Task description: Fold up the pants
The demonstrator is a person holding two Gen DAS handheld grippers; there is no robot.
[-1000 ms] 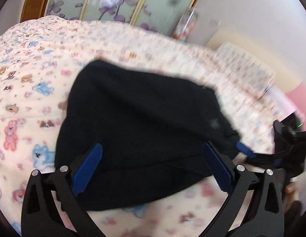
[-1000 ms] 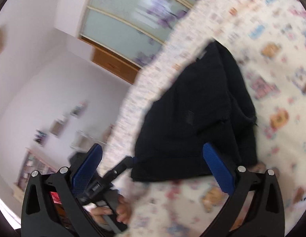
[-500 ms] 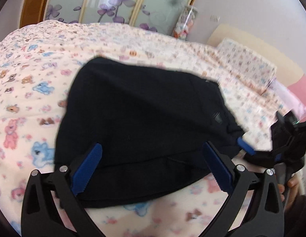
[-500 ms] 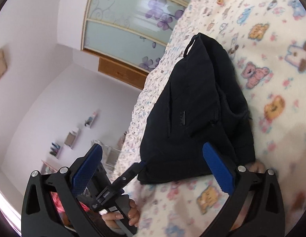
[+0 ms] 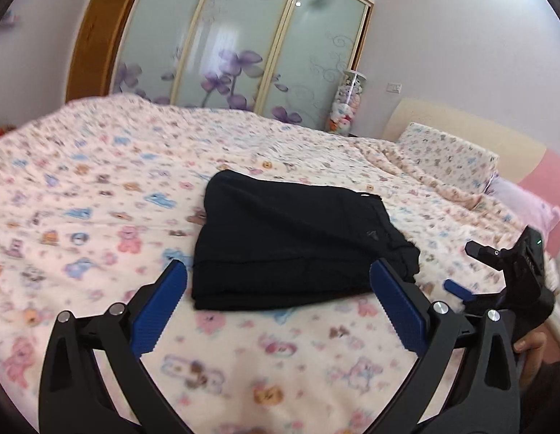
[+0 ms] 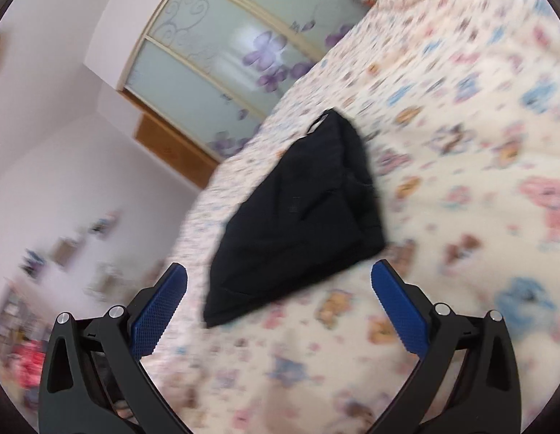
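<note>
Black pants [image 5: 291, 246] lie folded in soft, thick rectangular stack mid-bed, on fleecy cartoon-print blanket [image 5: 99, 188]. My left gripper [image 5: 276, 296] spread wide, holding nothing. Right gripper [image 6: 278, 300] likewise spread, empty; its view blurred, pants' far corner seemingly looped.

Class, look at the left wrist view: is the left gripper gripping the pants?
No. The left gripper is open, and the pants lie folded on the bed beyond it.
</note>
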